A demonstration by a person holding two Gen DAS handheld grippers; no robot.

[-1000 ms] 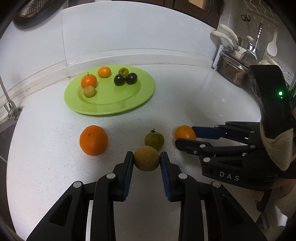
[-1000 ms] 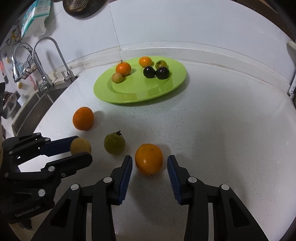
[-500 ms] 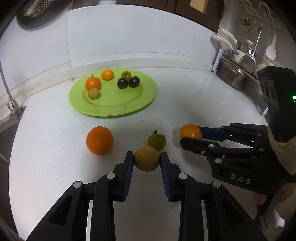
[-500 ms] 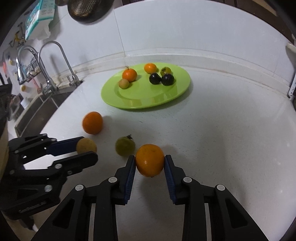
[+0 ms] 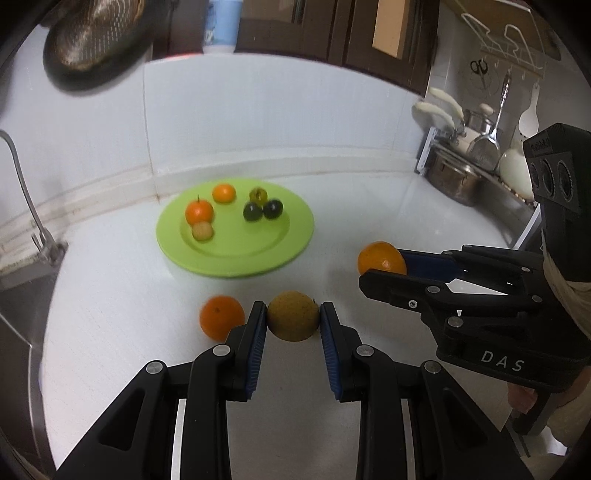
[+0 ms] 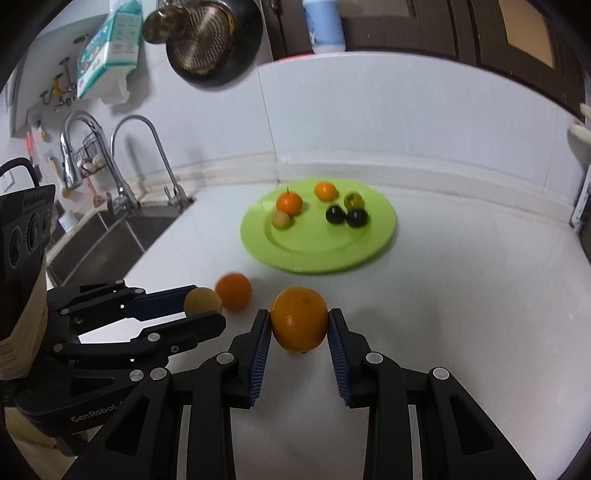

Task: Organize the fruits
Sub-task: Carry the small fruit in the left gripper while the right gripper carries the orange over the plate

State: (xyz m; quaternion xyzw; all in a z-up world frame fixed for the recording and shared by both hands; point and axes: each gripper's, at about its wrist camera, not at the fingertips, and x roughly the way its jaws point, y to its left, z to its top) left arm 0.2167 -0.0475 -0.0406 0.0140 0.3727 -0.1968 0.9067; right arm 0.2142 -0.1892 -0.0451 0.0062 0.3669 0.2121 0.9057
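Note:
My left gripper [image 5: 293, 317] is shut on a round yellow-brown fruit [image 5: 293, 315] and holds it off the white counter. My right gripper [image 6: 299, 325] is shut on an orange [image 6: 299, 319], also lifted. Each wrist view shows the other gripper: the right gripper [image 5: 384, 266] with its orange [image 5: 382, 258], and the left gripper [image 6: 205, 308] with its fruit [image 6: 203, 301]. A loose orange [image 5: 221, 317] [image 6: 233, 295] lies on the counter by the left gripper. Behind it sits the green plate [image 5: 295, 251] [image 6: 314, 247] with several small fruits.
A sink [image 6: 122, 225] with two taps [image 6: 159, 147] lies at the counter's left end. Steel pots [image 5: 454, 177] and utensils stand at its right end. A strainer [image 6: 210, 33] hangs on the white wall behind the plate.
The right gripper closed on the orange, which had lain between its open fingers. Both grippers have risen with their fruits. The small green fruit has gone out of sight behind them.

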